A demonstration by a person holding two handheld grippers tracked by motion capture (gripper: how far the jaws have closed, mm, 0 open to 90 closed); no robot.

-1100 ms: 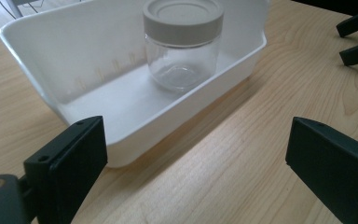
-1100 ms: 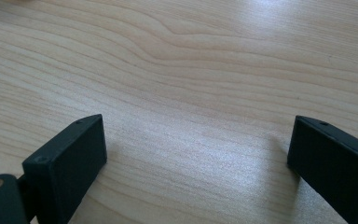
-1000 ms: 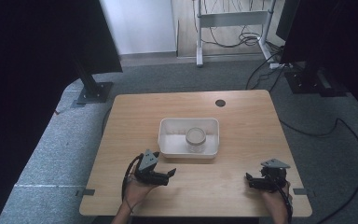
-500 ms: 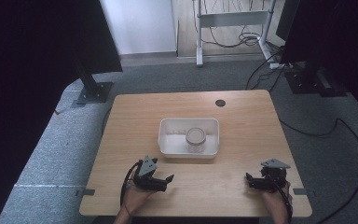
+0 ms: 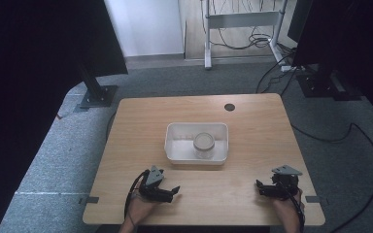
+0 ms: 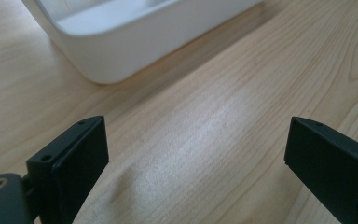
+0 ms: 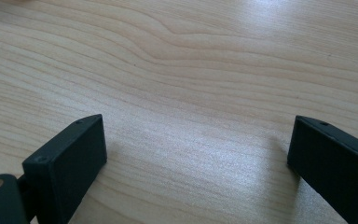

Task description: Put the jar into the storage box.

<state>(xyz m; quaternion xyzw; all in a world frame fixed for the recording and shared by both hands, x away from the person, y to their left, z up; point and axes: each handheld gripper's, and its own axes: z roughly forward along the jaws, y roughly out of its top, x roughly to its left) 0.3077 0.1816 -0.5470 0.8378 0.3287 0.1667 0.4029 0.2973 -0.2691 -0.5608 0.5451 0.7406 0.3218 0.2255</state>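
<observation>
Wooden table (image 5: 141, 121) carries a white tray (image 5: 175, 145) holding what looks like a glass jar (image 5: 203, 144), ahead of the left gripper (image 5: 175, 190). Right gripper (image 5: 259, 185) sits well apart; both pairs of jaws are spread, empty.

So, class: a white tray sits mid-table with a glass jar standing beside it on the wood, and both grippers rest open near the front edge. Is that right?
Not quite. In the high view the glass jar stands inside the white tray, toward its right half, not beside it on the wood. The rest holds: the tray sits mid-table, and the left gripper and right gripper rest open near the front edge.
</observation>
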